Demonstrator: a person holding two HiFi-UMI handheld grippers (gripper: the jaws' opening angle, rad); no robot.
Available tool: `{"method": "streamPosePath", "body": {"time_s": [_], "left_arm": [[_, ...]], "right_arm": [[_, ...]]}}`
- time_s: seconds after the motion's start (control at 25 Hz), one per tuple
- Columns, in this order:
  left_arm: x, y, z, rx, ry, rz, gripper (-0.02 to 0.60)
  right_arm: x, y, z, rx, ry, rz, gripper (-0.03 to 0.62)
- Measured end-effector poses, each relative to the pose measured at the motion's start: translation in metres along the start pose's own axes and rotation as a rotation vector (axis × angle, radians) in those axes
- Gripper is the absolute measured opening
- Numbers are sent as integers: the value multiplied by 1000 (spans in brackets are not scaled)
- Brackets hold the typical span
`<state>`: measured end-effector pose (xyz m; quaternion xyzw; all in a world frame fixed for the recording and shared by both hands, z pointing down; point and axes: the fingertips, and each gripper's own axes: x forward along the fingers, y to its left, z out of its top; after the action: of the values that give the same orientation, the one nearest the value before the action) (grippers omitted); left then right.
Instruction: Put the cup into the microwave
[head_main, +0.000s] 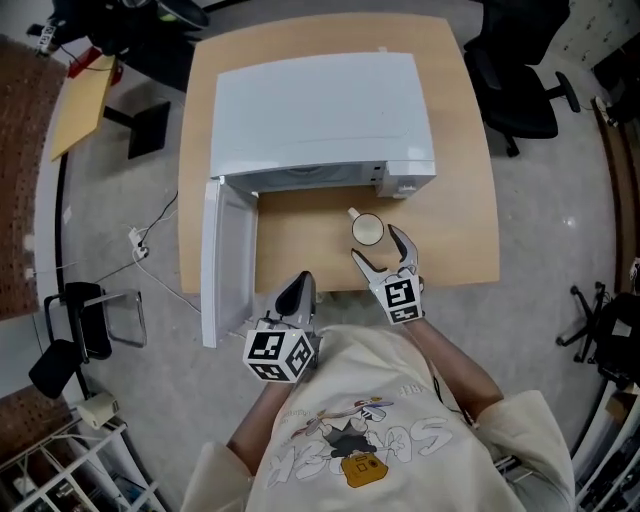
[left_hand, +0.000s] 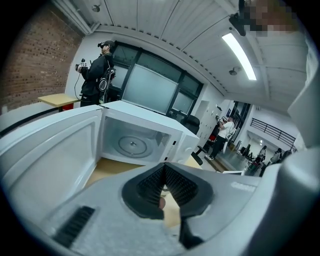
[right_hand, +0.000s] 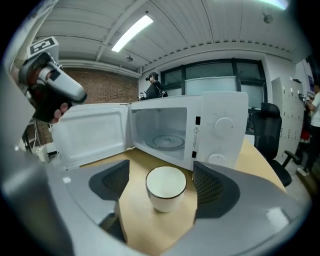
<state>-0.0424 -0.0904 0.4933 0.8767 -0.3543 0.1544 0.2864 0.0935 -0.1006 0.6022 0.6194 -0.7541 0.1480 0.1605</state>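
Note:
A white cup (head_main: 368, 230) with a dark rim stands upright on the wooden table (head_main: 462, 240), just in front of the white microwave (head_main: 320, 115). The microwave's door (head_main: 226, 262) is swung wide open to the left, and its glass turntable (right_hand: 167, 141) lies bare. My right gripper (head_main: 373, 243) is open with the cup (right_hand: 166, 187) between its jaws; neither pad touches it. My left gripper (head_main: 299, 283) hovers at the table's near edge beside the open door, its jaws shut with nothing in them (left_hand: 164, 172).
The door (left_hand: 45, 155) juts past the table's left front corner. Black office chairs stand at the right back (head_main: 520, 90) and the left (head_main: 80, 335). A cable (head_main: 150, 240) runs over the floor at the left. A person (left_hand: 97, 75) stands far behind the microwave.

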Motion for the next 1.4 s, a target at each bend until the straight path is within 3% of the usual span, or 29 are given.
{"method": "streamPosePath", "body": {"time_s": [0.24, 0.44, 0.68, 1.16, 1.4], "left_arm": [[-8, 17, 6, -18, -23, 59, 6], [-25, 38, 5, -73, -47, 137, 5], [-39, 49, 6, -113, -62, 182, 6], [-39, 42, 17, -92, -100, 144, 5], [-49, 49, 34, -64, -151, 145, 6]], "right_arm": [[44, -11, -28, -9, 44, 6, 448], [64, -13, -50, -43, 85, 5, 425], [67, -9, -43, -51, 114, 37, 405], [111, 39, 52, -120, -12, 174, 405], [181, 51, 92, -134, -64, 158, 405]]}}
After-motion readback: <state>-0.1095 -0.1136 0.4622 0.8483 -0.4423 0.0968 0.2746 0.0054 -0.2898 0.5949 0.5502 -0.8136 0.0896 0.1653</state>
